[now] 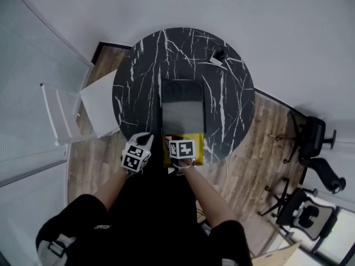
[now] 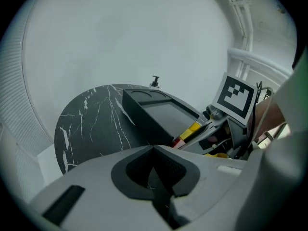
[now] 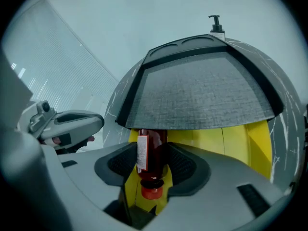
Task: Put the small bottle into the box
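A small bottle of red liquid, with a white label and a red cap, lies between the pads of my right gripper, cap towards the camera. The jaws are shut on it. The bottle's far end reaches over the yellow inside of the grey box, under its grey top. From the head view, the right gripper hangs over the yellow part at the near end of the box. My left gripper is shut with nothing in it, left of the box near the table edge.
The box lies in the middle of a round black marble table. A small pump bottle stands at the table's far edge. A white chair is at the left, and office chairs are at the right.
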Demonstrator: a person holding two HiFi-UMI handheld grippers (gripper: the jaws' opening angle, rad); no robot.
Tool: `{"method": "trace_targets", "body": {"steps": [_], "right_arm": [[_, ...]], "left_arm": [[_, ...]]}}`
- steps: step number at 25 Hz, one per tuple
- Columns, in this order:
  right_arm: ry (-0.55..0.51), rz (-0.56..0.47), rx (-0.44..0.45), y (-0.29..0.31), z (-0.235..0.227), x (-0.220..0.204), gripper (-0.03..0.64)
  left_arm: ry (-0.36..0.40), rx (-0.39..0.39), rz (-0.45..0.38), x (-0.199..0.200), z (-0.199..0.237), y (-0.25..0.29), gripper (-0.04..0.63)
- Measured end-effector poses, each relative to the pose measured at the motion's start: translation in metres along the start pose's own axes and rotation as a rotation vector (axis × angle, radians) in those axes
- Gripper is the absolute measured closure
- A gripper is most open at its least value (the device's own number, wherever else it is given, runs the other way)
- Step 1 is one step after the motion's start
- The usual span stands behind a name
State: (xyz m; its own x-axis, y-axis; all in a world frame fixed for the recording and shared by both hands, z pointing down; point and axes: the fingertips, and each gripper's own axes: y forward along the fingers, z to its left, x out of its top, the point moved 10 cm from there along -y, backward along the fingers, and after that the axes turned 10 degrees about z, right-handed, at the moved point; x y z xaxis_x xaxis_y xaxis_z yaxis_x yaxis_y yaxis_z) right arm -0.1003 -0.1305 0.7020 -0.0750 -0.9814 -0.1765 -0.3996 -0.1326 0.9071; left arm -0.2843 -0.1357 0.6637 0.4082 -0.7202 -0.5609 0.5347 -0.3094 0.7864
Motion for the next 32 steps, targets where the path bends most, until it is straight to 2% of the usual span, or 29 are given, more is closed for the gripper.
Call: {"method": "trace_targets", "body": {"steps": [11,15,21,25,32], "right_arm": [[0.067,-0.014,0.007,0.001,-0.002,0.009,0.425],[0.087,-0.018,0.034,0.002,-0.004,0.009,0.424],[0.058,-0.029,0.08,0.0,-0.005,0.007,0.425],[0.034,-0.036,0.117,-0.006,-0.004,0.002,0.39],[-0.036,-0.061,0.173,-0.03,-0.007,-0.011,0.393]], "left_arm": [[0.0,0.021,0.002,0.003,0.005,0.002,0.598],[-0.004,0.031,0.007,0.001,0.002,0.003,0.598],[-0.019,0.047,0.004,0.004,-0.007,-0.002,0.598],[-0.035,0.07,-0.014,0.008,-0.012,-0.006,0.598],[-0.071,0.101,-0.048,0.014,-0.033,-0.015,0.598]]}}
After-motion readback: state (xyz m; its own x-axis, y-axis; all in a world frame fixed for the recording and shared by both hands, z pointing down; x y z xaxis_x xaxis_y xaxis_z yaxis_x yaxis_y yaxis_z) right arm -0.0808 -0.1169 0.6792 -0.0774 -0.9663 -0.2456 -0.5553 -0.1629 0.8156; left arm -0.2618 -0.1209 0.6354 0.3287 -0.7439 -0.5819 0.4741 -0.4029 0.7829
